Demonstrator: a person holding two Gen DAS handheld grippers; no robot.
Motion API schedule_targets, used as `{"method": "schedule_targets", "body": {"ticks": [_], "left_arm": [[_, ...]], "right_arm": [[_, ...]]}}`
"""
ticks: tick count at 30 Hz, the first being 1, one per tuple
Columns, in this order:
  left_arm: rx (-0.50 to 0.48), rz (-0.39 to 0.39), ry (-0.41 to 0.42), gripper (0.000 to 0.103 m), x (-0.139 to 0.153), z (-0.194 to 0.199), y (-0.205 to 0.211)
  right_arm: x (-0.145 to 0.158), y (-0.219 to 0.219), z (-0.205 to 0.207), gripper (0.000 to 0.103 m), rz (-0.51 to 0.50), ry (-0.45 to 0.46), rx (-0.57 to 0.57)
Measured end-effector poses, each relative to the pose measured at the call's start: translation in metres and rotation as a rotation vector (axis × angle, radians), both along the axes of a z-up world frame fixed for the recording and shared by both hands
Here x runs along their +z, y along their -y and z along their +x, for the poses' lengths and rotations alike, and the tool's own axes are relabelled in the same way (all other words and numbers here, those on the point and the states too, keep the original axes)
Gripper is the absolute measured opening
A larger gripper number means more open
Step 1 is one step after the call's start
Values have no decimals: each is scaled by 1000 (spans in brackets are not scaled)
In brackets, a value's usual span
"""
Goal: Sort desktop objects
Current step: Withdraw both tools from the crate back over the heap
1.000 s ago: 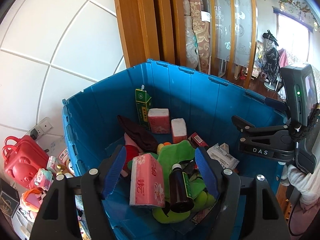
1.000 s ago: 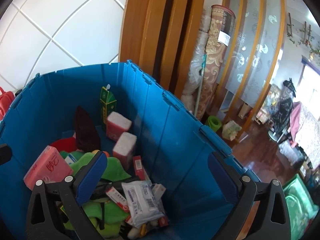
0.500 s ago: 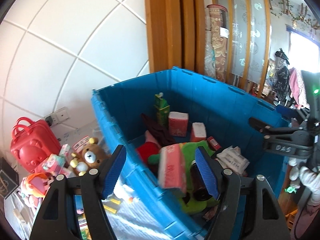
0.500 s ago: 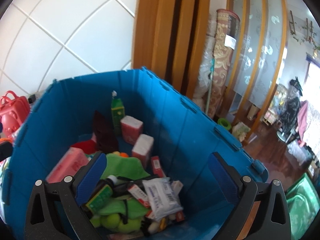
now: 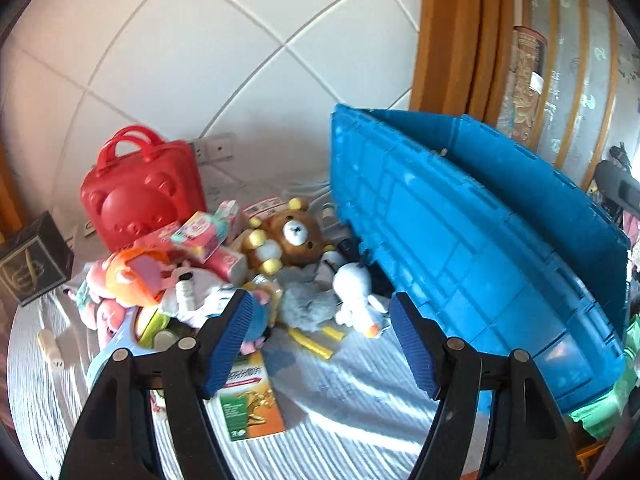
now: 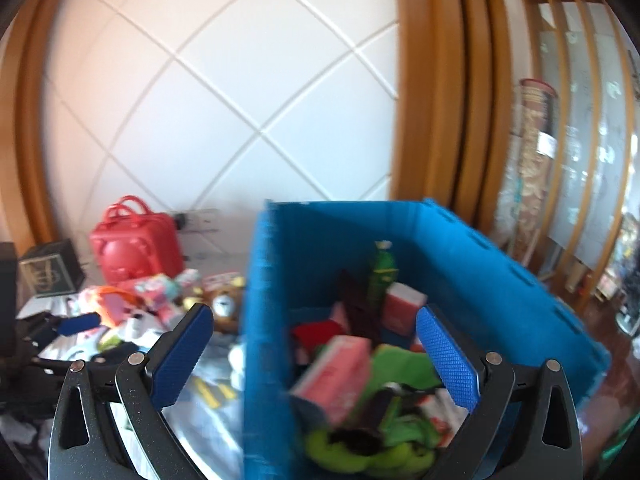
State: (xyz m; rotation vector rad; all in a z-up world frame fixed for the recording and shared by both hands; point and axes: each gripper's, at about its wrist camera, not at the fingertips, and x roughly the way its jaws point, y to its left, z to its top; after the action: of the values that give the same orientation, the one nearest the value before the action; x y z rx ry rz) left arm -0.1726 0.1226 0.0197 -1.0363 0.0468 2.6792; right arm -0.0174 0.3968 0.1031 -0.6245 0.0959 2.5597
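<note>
Fingers of the left gripper [image 5: 320, 340] and right gripper [image 6: 314, 354] stand open, holding nothing. Select one item from the pile, such as the white plush toy [image 5: 356, 300] on the tabletop [image 5: 360, 400]; centre it before closing. Blue crate [image 6: 272, 320] beside the pile contains tissue packs, a green carton and green cloth.

In the left wrist view, a strip of bare striped bench [image 5: 360, 408] lies open at lower centre, between the toy pile [image 5: 224, 280] at left and the blue crate [image 5: 472, 264] wall at right. A green box [image 5: 248, 400] lies on it at lower left. In the right wrist view the crate's near wall [image 6: 268, 352] stands upright at centre, its top open.
</note>
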Motion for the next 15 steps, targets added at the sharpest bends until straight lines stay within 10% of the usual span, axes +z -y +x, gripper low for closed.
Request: {"method": "schedule_targets", "body": {"ticks": [7, 15], "left_arm": [[252, -38, 122, 71, -70, 1, 127], [417, -129, 321, 71, -178, -2, 225]], "right_arm": [[-31, 72, -63, 103, -41, 54, 163], [-147, 105, -138, 103, -234, 295, 202]]}}
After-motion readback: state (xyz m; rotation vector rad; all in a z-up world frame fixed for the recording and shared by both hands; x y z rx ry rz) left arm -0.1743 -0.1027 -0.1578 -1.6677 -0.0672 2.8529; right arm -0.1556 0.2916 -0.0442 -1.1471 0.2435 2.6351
